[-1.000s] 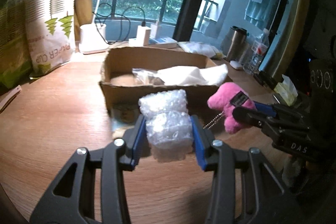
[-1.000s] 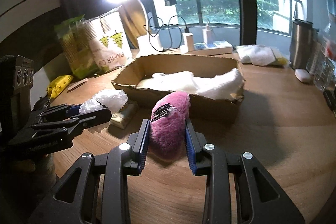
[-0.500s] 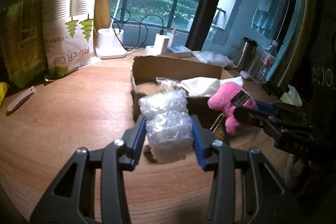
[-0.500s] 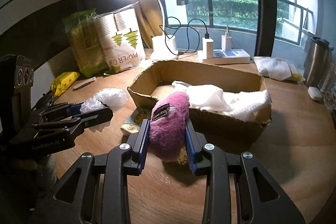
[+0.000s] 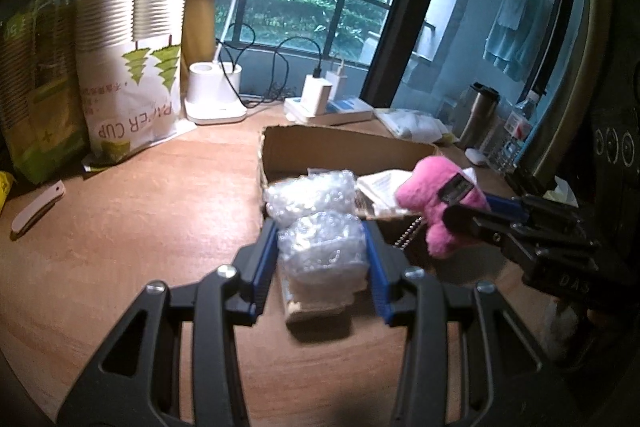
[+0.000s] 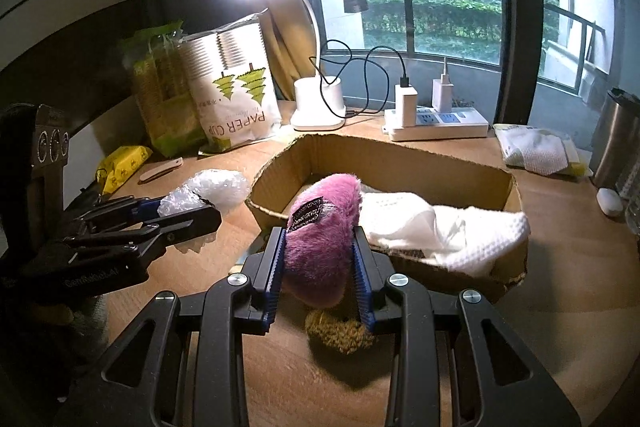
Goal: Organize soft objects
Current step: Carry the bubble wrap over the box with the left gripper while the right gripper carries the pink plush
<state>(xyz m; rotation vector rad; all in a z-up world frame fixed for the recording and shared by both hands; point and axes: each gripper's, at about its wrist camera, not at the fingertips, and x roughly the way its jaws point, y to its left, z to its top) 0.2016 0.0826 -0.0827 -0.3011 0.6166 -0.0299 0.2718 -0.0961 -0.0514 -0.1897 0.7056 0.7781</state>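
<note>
Because it is only air sealed in thin film, the bubble wrap (image 5: 322,247) in the left wrist view should weigh next to nothing and give under pressure, so a hold across its bulky middle, as here, looks safest; a tighter squeeze might pop cells or let the slick plastic slide out. The left gripper (image 5: 322,251) has its blue fingers (image 5: 266,259) pinching that clear, crumpled wad from both sides, held above the desk (image 5: 140,227) just short of the near wall of the cardboard box (image 5: 340,141). A flat pale packet lies on the desk under the wad. To the right, the pink plush toy (image 5: 434,203) shows with a dark sewn label and a bead chain hanging from it, held at the box's near edge.

In the right wrist view, the right gripper (image 6: 320,263) has its fingers (image 6: 276,267) pressed into the sides of the plush toy, whose pink-purple fur bulges between them. It should be light, squashy and grippy, so a hold on the fat body suits it well. It hangs over the near rim of the box, which already holds a white waffle-weave cloth (image 6: 440,227). A small brownish knitted piece (image 6: 340,333) lies on the desk below the toy.
</note>
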